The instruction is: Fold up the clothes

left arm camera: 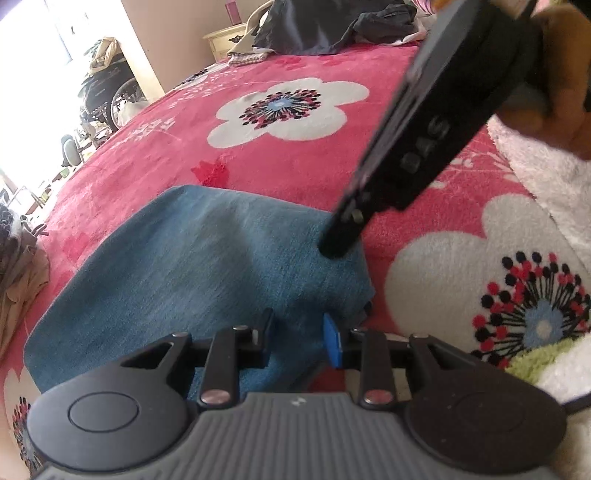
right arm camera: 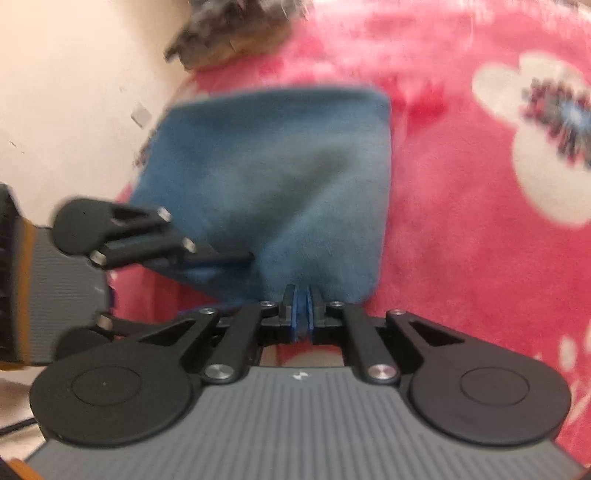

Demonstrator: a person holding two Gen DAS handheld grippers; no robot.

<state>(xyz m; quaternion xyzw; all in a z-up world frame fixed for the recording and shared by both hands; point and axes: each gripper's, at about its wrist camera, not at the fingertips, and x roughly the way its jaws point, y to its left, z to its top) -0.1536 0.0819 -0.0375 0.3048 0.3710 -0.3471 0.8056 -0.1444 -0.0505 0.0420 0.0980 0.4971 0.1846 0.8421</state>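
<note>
From my left wrist camera, the blue garment (left arm camera: 207, 273) lies folded flat on the pink flowered blanket (left arm camera: 280, 162) of the bed, filling the middle of the view. My left tool (left arm camera: 299, 334) sits at 6 o'clock with its fingers spread apart over the garment's near edge, grasping nothing. My right tool (left arm camera: 338, 245) comes in from 1 o'clock, its tip pressed on the garment's right corner. In the right wrist view, the right tool (right arm camera: 303, 312) is clenched, blue pads together on the cloth's near edge, while the left tool reaches in from 9 o'clock. A dark clothes pile (left arm camera: 332, 26) lies at 12 o'clock.
</note>
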